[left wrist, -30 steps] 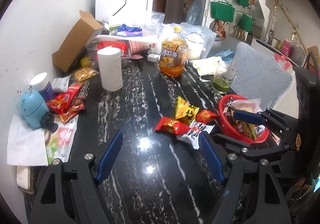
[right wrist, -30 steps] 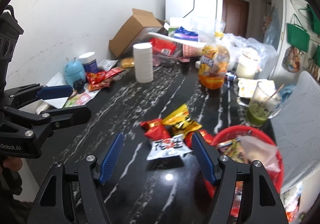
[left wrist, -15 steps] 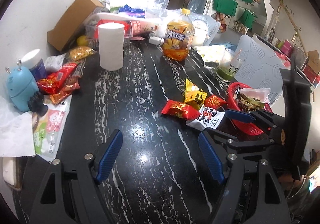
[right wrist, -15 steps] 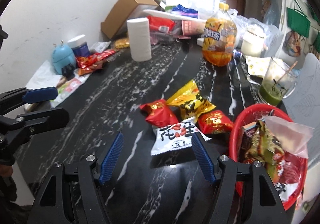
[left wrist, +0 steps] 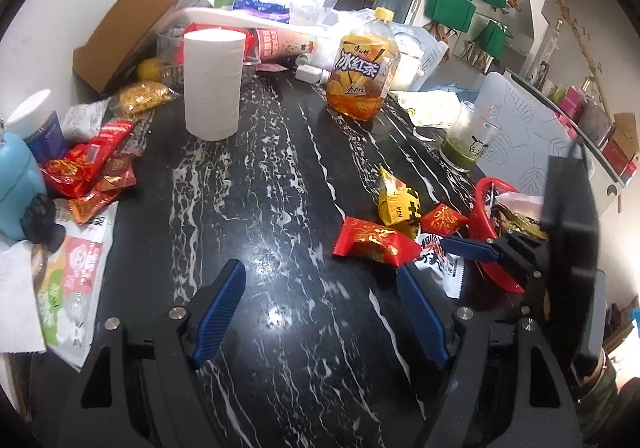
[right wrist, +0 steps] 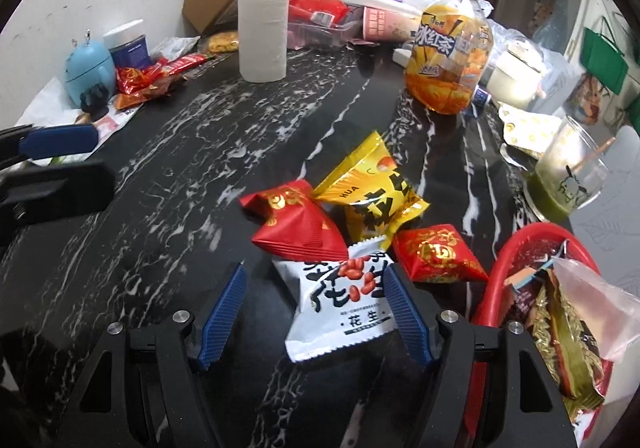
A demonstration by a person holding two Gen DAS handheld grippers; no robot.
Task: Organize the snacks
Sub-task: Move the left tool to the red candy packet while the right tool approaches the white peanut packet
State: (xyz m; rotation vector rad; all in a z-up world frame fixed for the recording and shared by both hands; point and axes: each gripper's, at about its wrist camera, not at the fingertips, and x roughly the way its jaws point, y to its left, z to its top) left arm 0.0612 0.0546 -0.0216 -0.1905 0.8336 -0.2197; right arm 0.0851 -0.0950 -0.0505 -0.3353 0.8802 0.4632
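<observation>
Bright daylight with white glare spots on the glossy black table, sharp centres, fisheye-bent dark corners.

Readable text: tea bottle label says 冰红茶. In front of the tea bottle, yellow snack packet shows "HUA" plus big black characters, partly hidden. Nearer still, white peanut packet reads 花生. Gold print on red packets illegible.

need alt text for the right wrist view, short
The open right claw hangs over a white peanut packet on a black marble table, nothing gripped. Red and yellow snack packets lie just beyond, and a red basket of snacks sits at the right.
</observation>
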